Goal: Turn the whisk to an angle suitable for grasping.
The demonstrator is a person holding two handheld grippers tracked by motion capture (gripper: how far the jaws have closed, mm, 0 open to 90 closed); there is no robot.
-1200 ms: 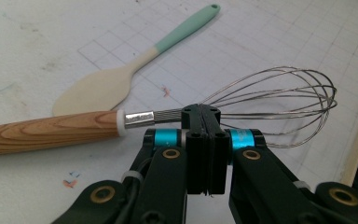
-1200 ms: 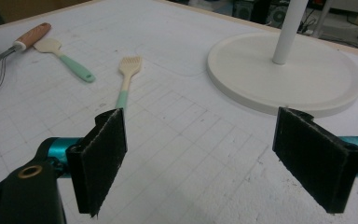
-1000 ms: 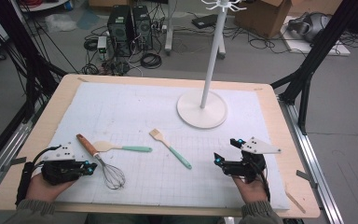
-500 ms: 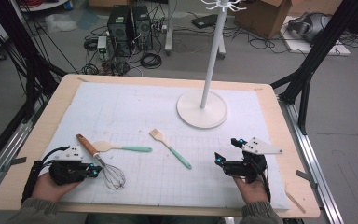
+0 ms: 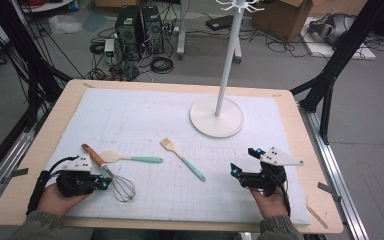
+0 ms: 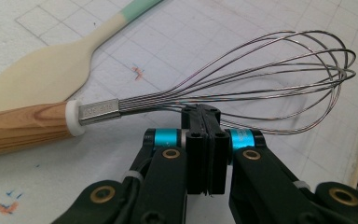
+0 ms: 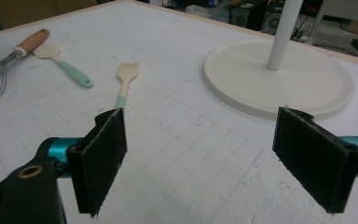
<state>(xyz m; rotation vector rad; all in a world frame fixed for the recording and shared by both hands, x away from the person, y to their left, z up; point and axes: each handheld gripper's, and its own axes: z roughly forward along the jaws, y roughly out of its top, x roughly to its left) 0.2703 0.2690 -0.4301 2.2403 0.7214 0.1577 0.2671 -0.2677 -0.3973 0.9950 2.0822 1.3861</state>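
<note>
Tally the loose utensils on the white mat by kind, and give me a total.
Whisk with wooden handle: 1
Spatula with mint handle: 1
Brush with mint handle: 1
Total: 3
The white stand on the mat is not counted as a utensil.

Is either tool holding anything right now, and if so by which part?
The left tool is shut on the whisk, pinching its wires near the neck, not the wooden handle. The right tool is open and holds nothing.
</note>
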